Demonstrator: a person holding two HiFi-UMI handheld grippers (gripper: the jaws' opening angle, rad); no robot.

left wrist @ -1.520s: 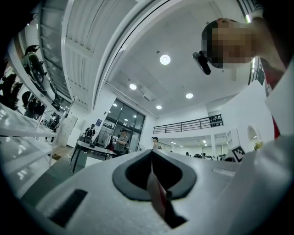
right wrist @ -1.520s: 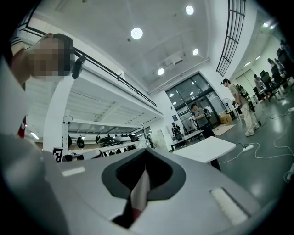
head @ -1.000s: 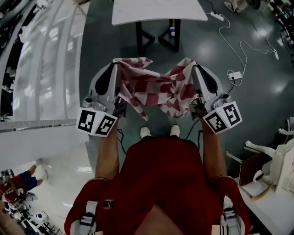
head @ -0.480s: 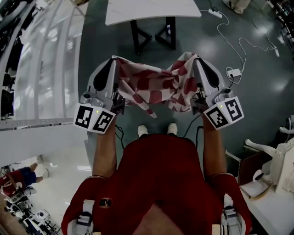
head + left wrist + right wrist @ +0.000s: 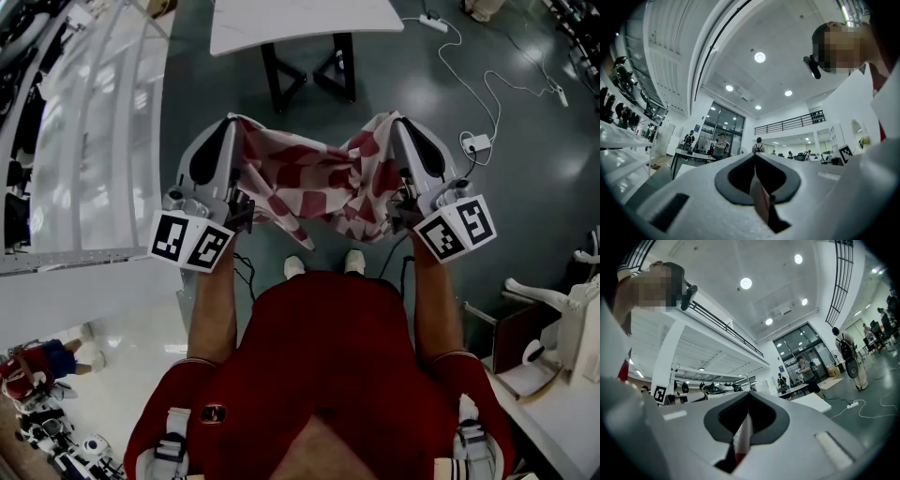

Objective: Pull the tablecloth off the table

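The red-and-white checked tablecloth [image 5: 323,178] hangs bunched in the air between my two grippers, clear of the white table [image 5: 300,17] beyond it. My left gripper [image 5: 234,122] is shut on the cloth's left end, and a thin strip of tablecloth [image 5: 761,201] shows pinched between its jaws in the left gripper view. My right gripper [image 5: 398,120] is shut on the right end, with a fold of tablecloth [image 5: 743,439] squeezed in its jaws. Both grippers tilt slightly upward.
The white table stands on dark legs [image 5: 305,70] just ahead of my feet [image 5: 323,265]. A white cable with a power strip [image 5: 478,142] trails over the floor at the right. A long white counter [image 5: 84,141] runs along the left. White equipment [image 5: 562,309] sits at right.
The table has slid a little further up and left in the head view. The hanging cloth has shifted slightly between the grippers. Both grips are unchanged.
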